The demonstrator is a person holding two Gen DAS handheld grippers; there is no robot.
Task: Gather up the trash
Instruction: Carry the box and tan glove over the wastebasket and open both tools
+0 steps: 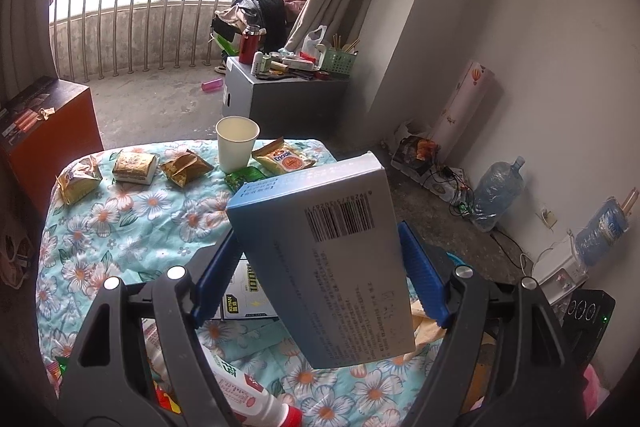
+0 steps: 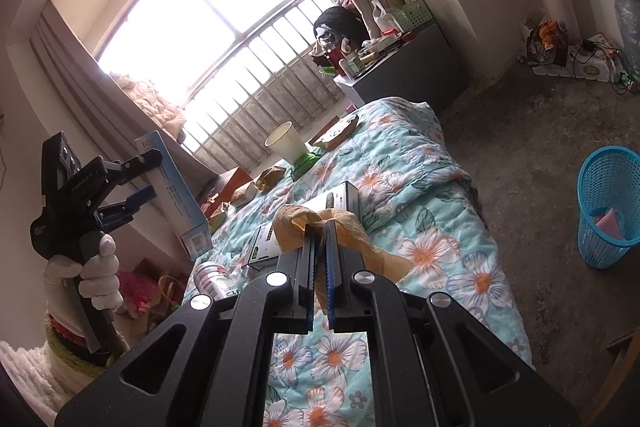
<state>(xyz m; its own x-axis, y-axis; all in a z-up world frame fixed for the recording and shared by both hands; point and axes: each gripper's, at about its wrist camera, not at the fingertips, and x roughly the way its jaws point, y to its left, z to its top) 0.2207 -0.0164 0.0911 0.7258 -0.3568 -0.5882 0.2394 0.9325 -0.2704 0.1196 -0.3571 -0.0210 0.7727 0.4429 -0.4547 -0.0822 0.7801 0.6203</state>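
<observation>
A grey cabinet [image 1: 280,95] cluttered with a red flask [image 1: 249,45] stands upper centre; a water jug [image 1: 498,193] lies at right.

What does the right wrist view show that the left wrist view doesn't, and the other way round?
Only the right wrist view: the blue wastebasket on the floor, the gloved hand holding the left gripper, and the right gripper shut on a yellowish plastic bag.

Only the left wrist view: the barcode side of the blue box and the water jug by the wall.

Both: the blue box, the paper cup, the floral quilt.
</observation>
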